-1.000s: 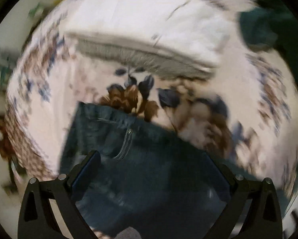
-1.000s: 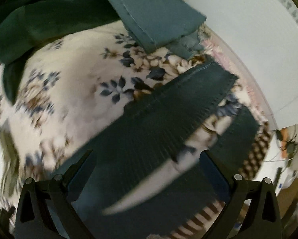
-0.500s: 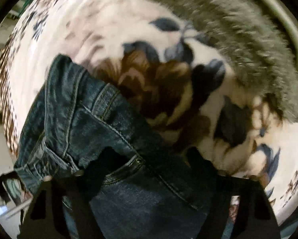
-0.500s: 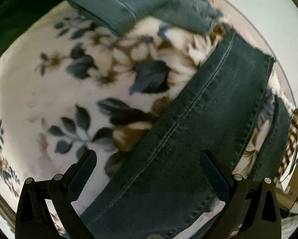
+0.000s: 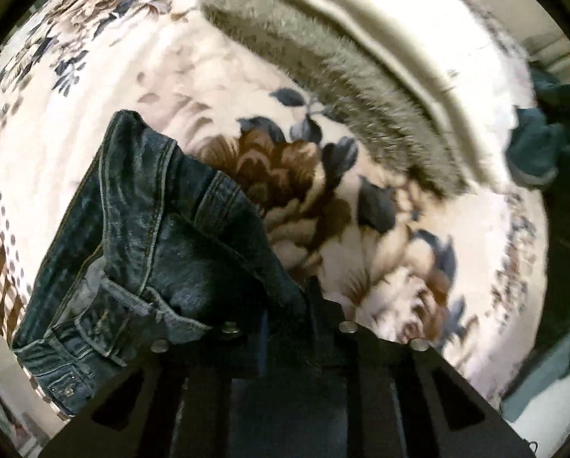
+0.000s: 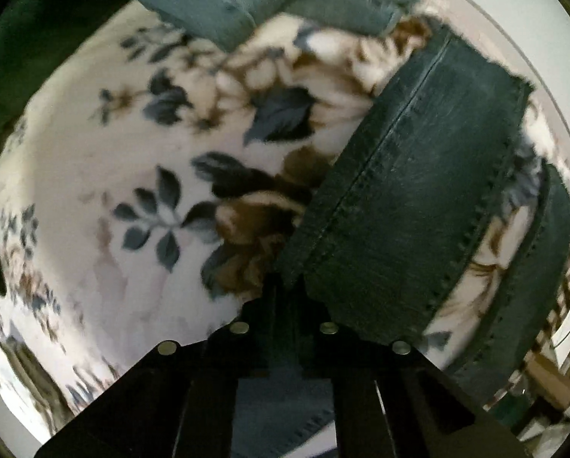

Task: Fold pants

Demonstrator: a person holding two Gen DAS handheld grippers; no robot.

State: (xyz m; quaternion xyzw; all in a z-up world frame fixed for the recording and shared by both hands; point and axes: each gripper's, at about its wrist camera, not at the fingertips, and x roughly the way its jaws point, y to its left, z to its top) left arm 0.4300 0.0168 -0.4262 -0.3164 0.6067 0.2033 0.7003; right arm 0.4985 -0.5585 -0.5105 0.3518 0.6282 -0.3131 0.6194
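My left gripper (image 5: 285, 305) pinches the jeans (image 5: 159, 229) at the waistband (bunched), my right gripper (image 6: 285, 297) clamps a leg edge, floral blanket (image 6: 94, 160) underneath.

Pants (image 5: 163, 236): dark blue denim, lighter blue stitching. Blanket (image 6: 105, 175): cream ground, brown flowers, slate-blue leaves; brown-and-cream checked border. Fur trim (image 5: 334, 87): grey-brown. Second garment (image 6: 216, 4): muted teal. Grippers: black.

Black tongs (image 5: 285, 305), silver round screws (image 6: 239, 328)
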